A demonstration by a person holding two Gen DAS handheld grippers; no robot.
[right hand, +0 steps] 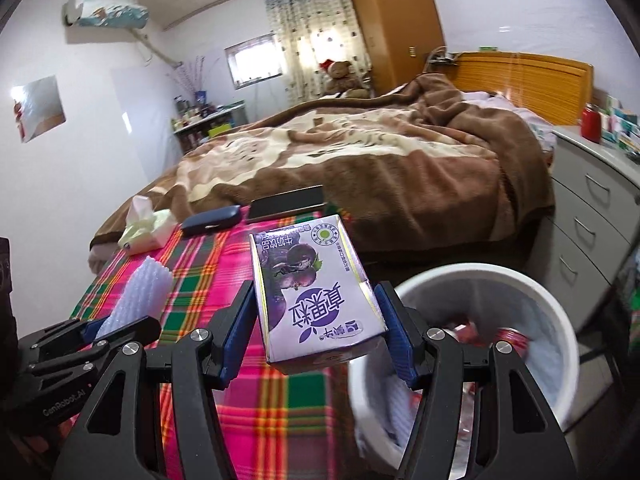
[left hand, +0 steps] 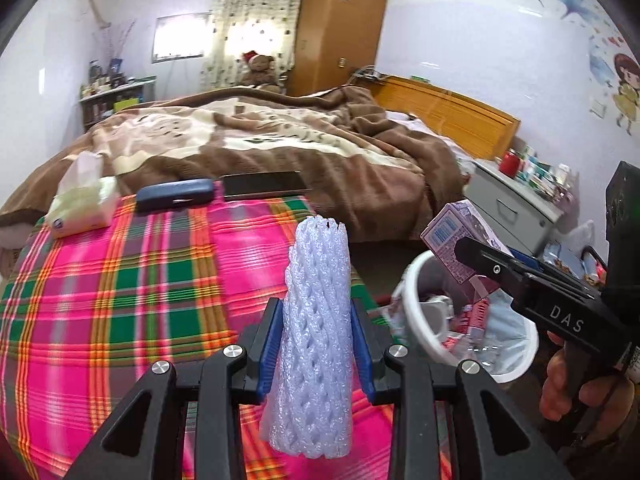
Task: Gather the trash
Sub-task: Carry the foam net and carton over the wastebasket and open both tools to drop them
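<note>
- Foam netting (left hand: 316, 320) is pinched between the left gripper's (left hand: 317, 344) nearly closed jaws.
- Milk carton (right hand: 316, 292) sits clamped in the right gripper's (right hand: 320, 340) wider jaws, beside the bin (right hand: 568, 360).
- Carrying step, I'd say; next, hold each over the bin and release.

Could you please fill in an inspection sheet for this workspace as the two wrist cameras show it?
Surface: plaid cloth, pink and green, partly bare.
Job's things: foam net sleeve and purple drink carton, both held; white bin beside the cloth, lined, trash inside.
Clutter: tissue pack, dark blue case, black flat device.
Grippers: left claw shut on the sleeve; right claw shut on the carton.
Cables: nothing seen.
Surroundings: bed with brown blanket, wardrobe, drawer unit.
</note>
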